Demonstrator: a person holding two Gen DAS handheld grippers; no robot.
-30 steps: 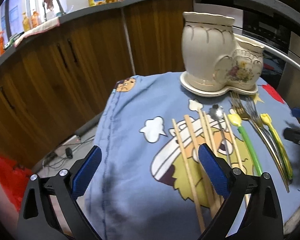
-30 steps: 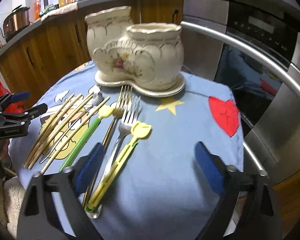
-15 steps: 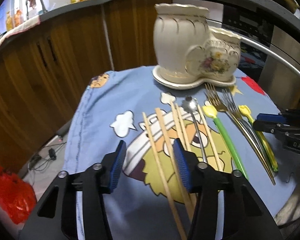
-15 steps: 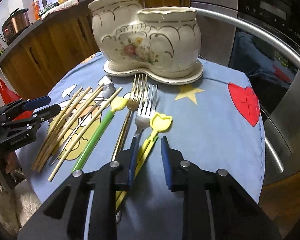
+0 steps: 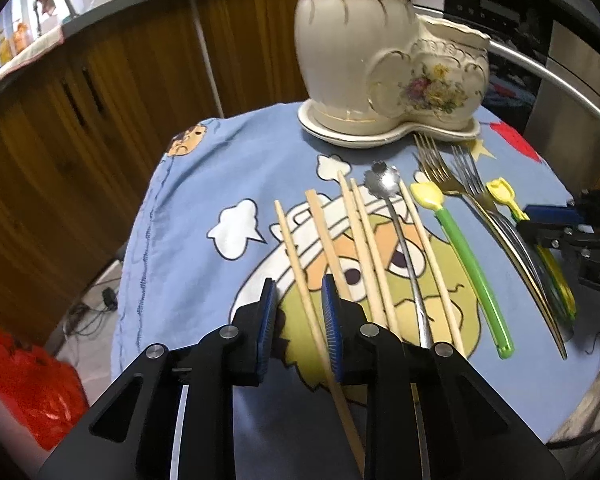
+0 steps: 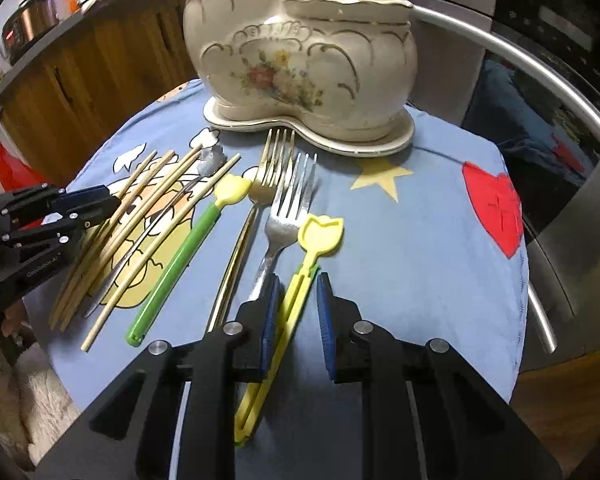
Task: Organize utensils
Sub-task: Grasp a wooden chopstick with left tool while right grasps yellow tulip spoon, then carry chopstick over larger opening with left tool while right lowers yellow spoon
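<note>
Two grippers: left gripper (image 5: 298,322) straddles the leftmost chopstick (image 5: 300,276), pads narrowed but a gap shows each side, not clamped; right gripper (image 6: 296,316) straddles the yellow tulip-ended tongs (image 6: 300,292), left pad at the stem, right pad apart, not clenched.
Tablecloth: blue cartoon tablecloth (image 5: 188,208) carries everything.
Holder: cream two-pot ceramic holder (image 6: 300,56) on its saucer stands upright at the far edge, just beyond the fork tines.
Chopsticks: five lie side by side, long axes running near to far, fanned slightly.
Forks: gold fork (image 6: 268,176) and steel fork (image 6: 288,208) lie side by side, tines toward the holder.
Green stick: green tulip-ended stick (image 6: 180,260) lies between chopsticks and forks, yellow head far.
Spoon: slim steel spoon (image 5: 384,184) lies among the chopsticks, bowl toward the holder.
</note>
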